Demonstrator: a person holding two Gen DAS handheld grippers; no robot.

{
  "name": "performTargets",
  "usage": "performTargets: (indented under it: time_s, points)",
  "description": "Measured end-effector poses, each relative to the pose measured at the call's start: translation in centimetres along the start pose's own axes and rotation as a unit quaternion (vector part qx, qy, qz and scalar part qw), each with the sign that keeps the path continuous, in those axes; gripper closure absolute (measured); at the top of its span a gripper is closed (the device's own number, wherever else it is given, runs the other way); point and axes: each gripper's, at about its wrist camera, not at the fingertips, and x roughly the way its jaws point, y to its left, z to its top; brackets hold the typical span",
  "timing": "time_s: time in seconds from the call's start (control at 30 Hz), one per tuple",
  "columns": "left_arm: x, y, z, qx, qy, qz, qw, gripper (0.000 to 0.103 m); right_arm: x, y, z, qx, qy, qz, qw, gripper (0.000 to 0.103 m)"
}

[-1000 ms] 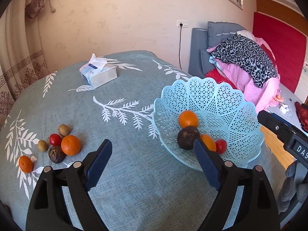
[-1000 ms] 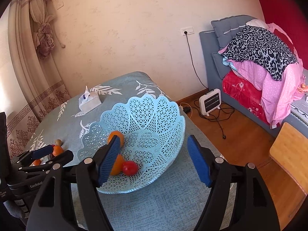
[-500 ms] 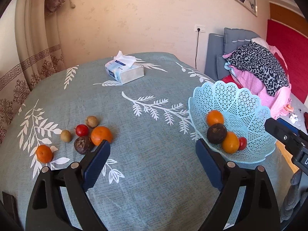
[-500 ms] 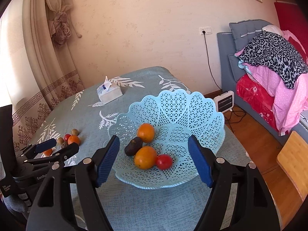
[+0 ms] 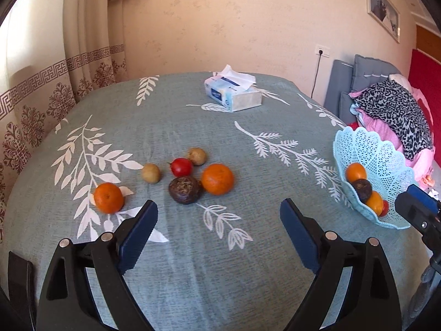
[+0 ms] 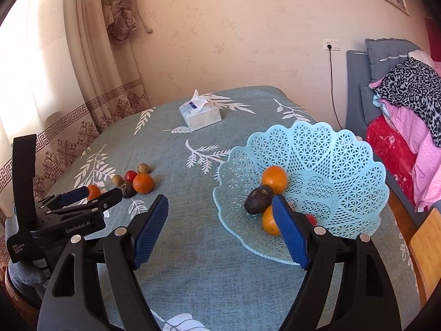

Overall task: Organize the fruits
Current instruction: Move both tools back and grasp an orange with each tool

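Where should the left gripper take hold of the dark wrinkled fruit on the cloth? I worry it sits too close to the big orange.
Probably across the middle of the dark fruit, coming down from above and the near side. The big orange touches its right, the tomato sits just behind, so set one finger on the free left flank and one at the front right. The left gripper is open and empty.

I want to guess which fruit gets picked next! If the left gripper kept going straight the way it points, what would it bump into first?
Probably the dark wrinkled fruit. It lies nearest, just ahead of the open left gripper and a little toward its left finger. The big orange sits right beside it, so depth makes this a close call.
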Motion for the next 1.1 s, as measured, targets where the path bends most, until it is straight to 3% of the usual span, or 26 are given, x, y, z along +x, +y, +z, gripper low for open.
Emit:
performTargets:
  time_s: [0.5,0.73,0.93,1.03,1.1]
  points:
    - [2.4,10.3,0.6,-0.086,0.021,0.098,0.9913,0.013,2.1,3.8,-1.5,-0.040,0.038,0.035,0.998,0.024]
    - [5.1,12.2,0.9,-0.093,0.043,0.110,0.9886,0.016,2.9,4.1,-1.9,-0.043,0.052,0.041,0.997,0.024]
    - [6.9,12.3,0.5,-0.094,0.071,0.085,0.9894,0.038,3.8,4.8,-2.0,-0.050,0.062,0.045,0.996,0.024]
    - [7.2,12.6,0.3,-0.103,0.080,0.070,0.9891,0.060,4.4,5.8,-1.7,-0.059,0.064,0.050,0.995,0.024]
    - [6.9,12.8,0.2,-0.109,0.077,0.061,0.9892,0.064,4.8,6.8,-1.4,-0.070,0.065,0.055,0.994,0.024]
